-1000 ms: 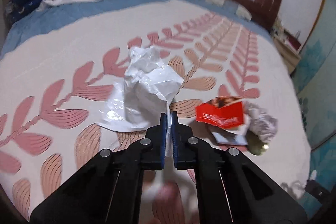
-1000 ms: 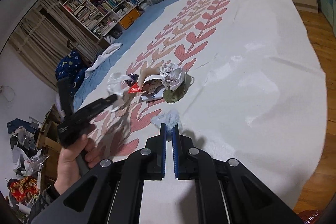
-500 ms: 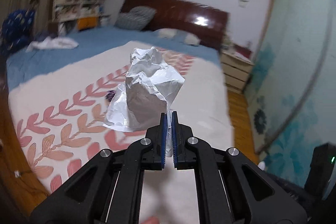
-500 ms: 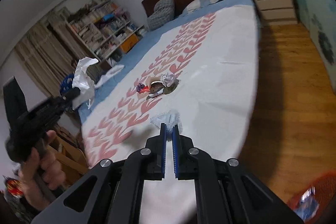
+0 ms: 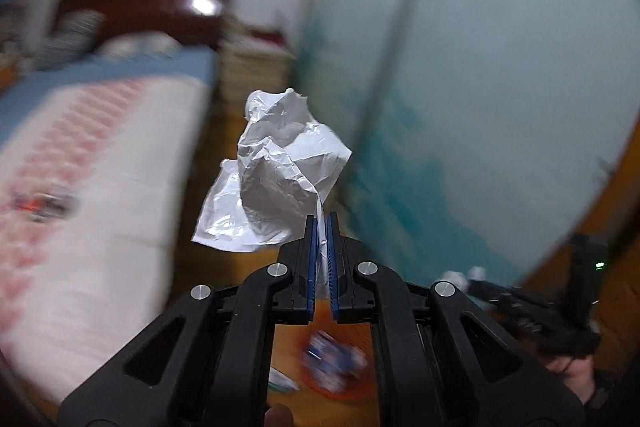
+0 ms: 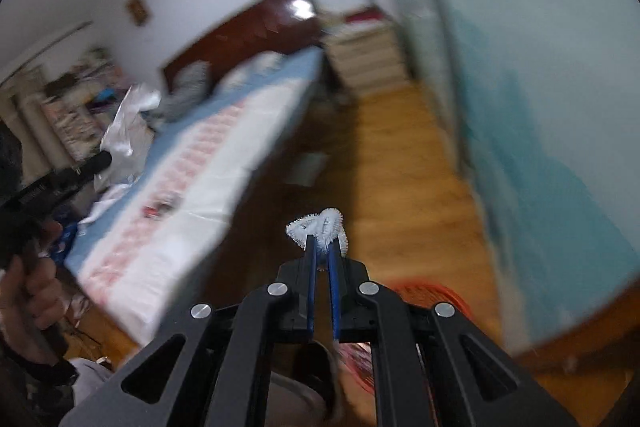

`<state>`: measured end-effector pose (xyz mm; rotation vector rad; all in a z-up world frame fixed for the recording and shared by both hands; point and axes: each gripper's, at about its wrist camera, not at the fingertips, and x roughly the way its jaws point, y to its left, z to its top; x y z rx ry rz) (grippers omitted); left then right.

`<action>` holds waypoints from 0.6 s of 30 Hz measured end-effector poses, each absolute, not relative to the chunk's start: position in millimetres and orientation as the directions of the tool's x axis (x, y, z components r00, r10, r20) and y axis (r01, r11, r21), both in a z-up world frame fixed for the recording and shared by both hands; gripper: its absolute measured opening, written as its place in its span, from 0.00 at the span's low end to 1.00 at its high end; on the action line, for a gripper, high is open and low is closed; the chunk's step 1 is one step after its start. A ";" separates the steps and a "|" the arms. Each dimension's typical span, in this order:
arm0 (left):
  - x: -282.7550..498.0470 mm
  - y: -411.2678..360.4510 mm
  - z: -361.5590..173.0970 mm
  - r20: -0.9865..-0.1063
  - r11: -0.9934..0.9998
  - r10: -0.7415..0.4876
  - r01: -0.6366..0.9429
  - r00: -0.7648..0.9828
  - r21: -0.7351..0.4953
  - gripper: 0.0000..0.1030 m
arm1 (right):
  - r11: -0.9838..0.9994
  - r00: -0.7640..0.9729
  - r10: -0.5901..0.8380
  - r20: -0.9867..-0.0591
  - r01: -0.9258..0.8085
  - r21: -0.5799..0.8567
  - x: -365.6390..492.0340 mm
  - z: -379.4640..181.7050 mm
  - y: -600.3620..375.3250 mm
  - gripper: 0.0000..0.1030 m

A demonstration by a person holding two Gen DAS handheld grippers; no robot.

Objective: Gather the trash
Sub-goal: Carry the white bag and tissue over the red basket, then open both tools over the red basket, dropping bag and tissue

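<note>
My left gripper [image 5: 320,223] is shut on a crumpled white plastic bag [image 5: 276,179] and holds it in the air beside the bed, over the wooden floor. The bag also shows at the left of the right wrist view [image 6: 128,123]. My right gripper [image 6: 322,245] is shut on a small fuzzy white scrap [image 6: 320,225], held above the floor. A red basket [image 6: 436,301] sits just below it, mostly hidden by the gripper. More trash [image 5: 40,205] lies blurred on the bed.
The bed [image 6: 192,195] with a white and pink leaf cover is at left. A teal wall [image 5: 480,107] is close on the right. Wooden floor [image 6: 400,155] runs between them. A nightstand [image 6: 364,55] stands by the headboard. Blue trash [image 5: 334,357] lies below the left gripper.
Both grippers have swung right, away from the bed toward the teal wall and floor, still holding their items. The red basket has come under the right gripper.
</note>
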<state>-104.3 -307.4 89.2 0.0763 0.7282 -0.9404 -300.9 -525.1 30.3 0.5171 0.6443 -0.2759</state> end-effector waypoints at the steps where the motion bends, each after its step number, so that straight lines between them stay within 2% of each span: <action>1: -108.2 -328.3 73.1 -0.637 0.588 -0.697 0.772 0.330 -0.243 0.05 | 0.820 0.742 -0.093 -0.664 0.436 0.372 -311.5 12.4 -536.8 0.07; 5: -137.0 -414.2 -33.5 -0.828 0.510 -0.535 0.846 0.168 -0.157 0.05 | 0.763 0.668 -0.070 -0.740 0.514 0.392 -331.2 -43.7 -556.8 0.07; 9: -147.4 -435.5 -99.0 -0.908 0.504 -0.409 0.852 0.092 -0.141 0.05 | 0.726 0.618 -0.053 -0.785 0.563 0.394 -336.1 -79.7 -568.7 0.07; 18: -143.6 -446.4 -114.9 -0.923 0.522 -0.369 0.847 0.112 -0.106 0.06 | 0.711 0.593 -0.071 -0.802 0.594 0.376 -311.6 -101.5 -565.0 0.08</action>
